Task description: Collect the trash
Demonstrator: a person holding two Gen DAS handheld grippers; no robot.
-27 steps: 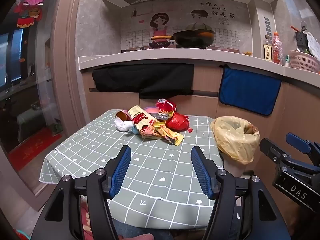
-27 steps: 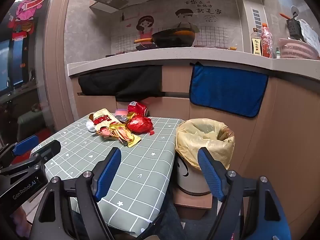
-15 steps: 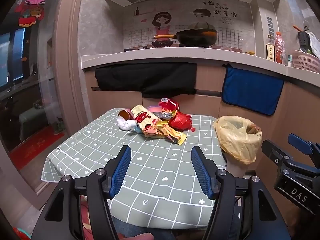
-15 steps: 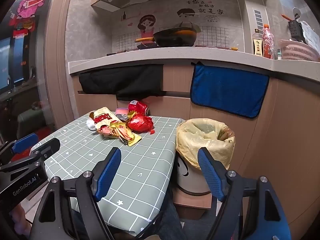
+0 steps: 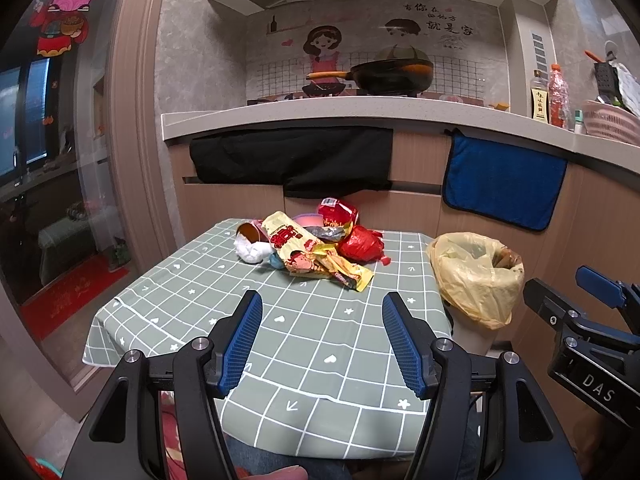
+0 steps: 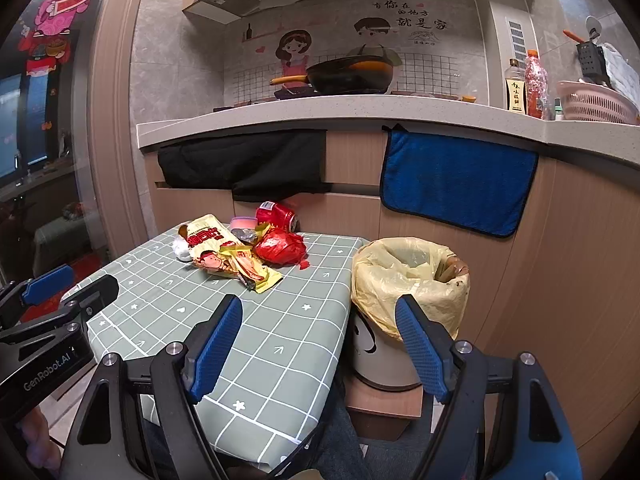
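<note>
Honestly the crinkly yellow snack wrapper (image 5: 316, 256) heaped on the table left of the yellow-bagged round bin (image 6: 412, 276) looks light, floppy and slippery, so I'd pinch its loose near end; left gripper (image 5: 322, 340) and right gripper (image 6: 320, 344) both gape empty.

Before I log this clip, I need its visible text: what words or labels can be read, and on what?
"DAS": plate on the right gripper.
"GenRobot.AI": plate on the left gripper.
"就是家": last line of the wall decal; its first line is not sure.
Yellow snack wrapper, red can, sauce bottle: too small or blurred.
</note>
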